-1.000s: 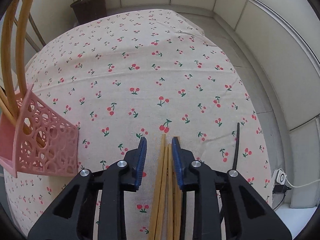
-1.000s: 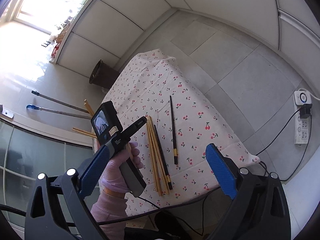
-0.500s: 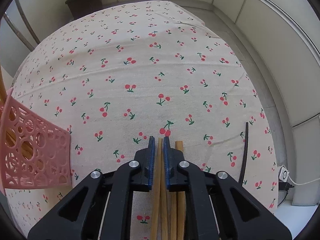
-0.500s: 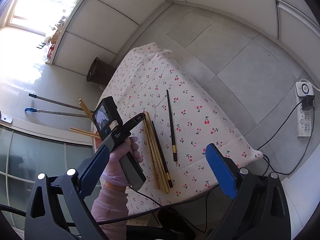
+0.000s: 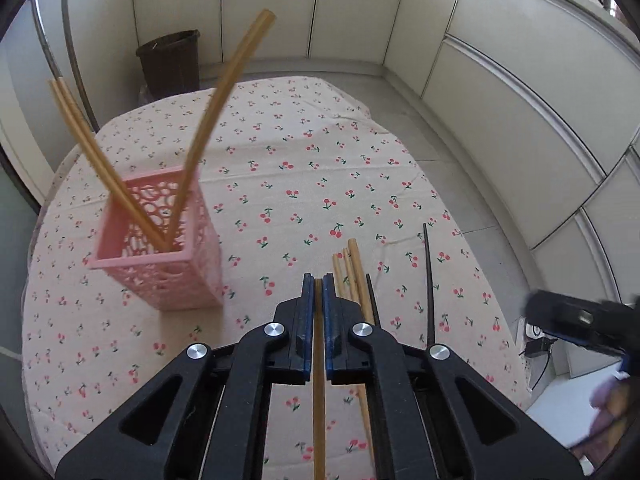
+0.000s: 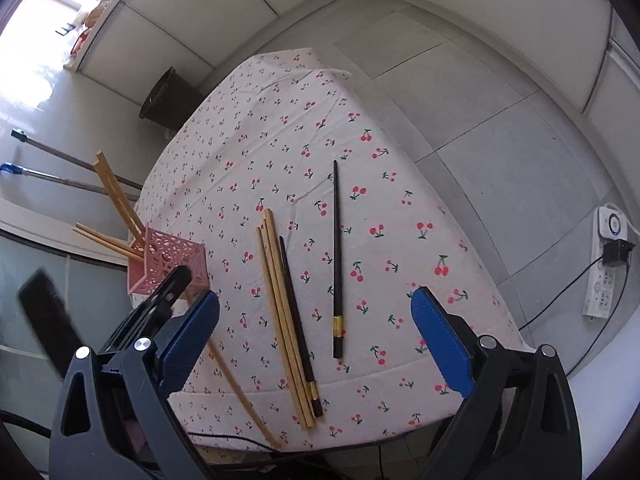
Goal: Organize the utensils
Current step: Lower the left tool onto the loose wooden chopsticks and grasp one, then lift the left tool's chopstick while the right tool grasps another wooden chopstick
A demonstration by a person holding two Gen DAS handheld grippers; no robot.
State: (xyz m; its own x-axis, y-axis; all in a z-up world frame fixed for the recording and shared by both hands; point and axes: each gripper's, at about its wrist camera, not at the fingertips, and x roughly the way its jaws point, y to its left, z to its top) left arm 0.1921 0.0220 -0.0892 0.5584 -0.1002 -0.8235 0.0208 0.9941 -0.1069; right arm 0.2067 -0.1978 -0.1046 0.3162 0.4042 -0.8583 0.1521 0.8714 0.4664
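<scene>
Left gripper (image 5: 316,280): jaws pinched tight on one wooden chopstick (image 5: 319,380), which runs straight down between the blue pads to the bottom edge of the left wrist view. In the right wrist view the same stick (image 6: 236,388) slants from the gripper at lower left toward the near table edge, apart from the others.
Right gripper (image 6: 316,316): jaws spread wide, nothing between the pads, hanging above the loose chopsticks; in the left wrist view it shows as a blur at the right edge (image 5: 576,320).
Holder (image 5: 160,248): pink lattice box standing on the cloth, left of centre in the left wrist view; three wooden chopsticks (image 5: 100,164) lean out of it, two to the upper left, one to the upper right.
Loose wooden sticks (image 6: 284,320): a tight bundle lying on the cloth at lower centre of the right wrist view, with one black chopstick (image 6: 296,320) touching its right side.
Second black chopstick (image 6: 337,260): lies alone, just right of the bundle, gold band near its lower end.
Table (image 6: 280,128): covered by a cherry-print cloth.
Bin (image 5: 170,60): dark, on the floor beyond the table, upper left of the left wrist view.
Power strip (image 6: 604,280): on the floor at the right edge.
</scene>
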